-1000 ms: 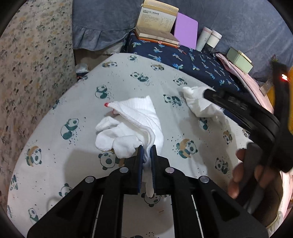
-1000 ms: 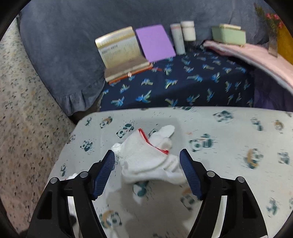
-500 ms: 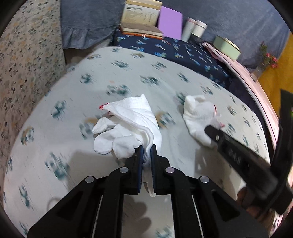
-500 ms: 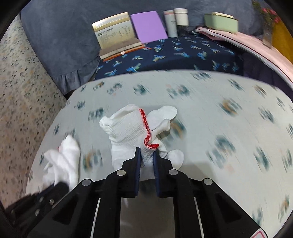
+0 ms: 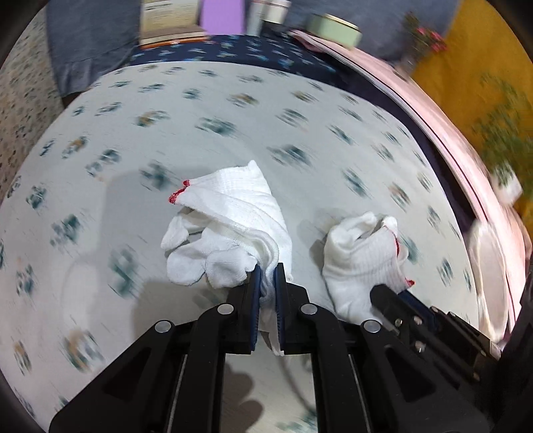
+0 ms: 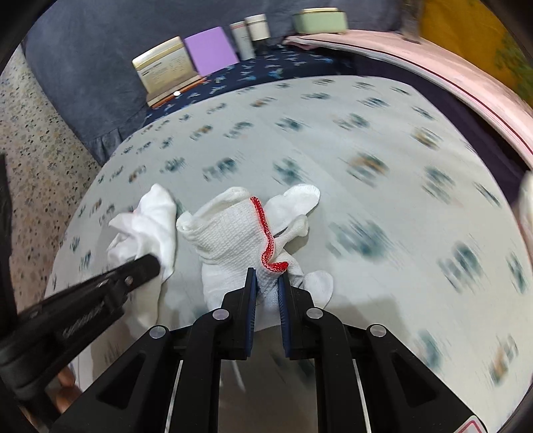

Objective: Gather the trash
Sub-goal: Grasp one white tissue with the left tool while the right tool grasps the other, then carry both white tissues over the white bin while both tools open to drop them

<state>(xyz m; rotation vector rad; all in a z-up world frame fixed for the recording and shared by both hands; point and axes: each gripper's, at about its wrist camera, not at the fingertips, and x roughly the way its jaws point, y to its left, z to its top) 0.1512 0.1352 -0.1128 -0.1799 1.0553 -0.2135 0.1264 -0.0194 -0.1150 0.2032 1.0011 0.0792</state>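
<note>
Two white knitted gloves with red cuff trim are held above a table covered in a panda-print cloth. My left gripper is shut on one white glove, which hangs bunched in front of its fingers. My right gripper is shut on the other white glove. In the left wrist view the right gripper shows at the lower right with its glove. In the right wrist view the left gripper's finger and its glove show at the left.
Behind the table a dark blue patterned surface carries a book-like box, a purple pad, two white cups and a green tin. A pink-covered edge and a yellow wall lie to the right. Speckled floor lies left.
My right gripper closed on the second glove and lifted it. Both grippers swung to the right with their gloves; the view is motion-blurred.
</note>
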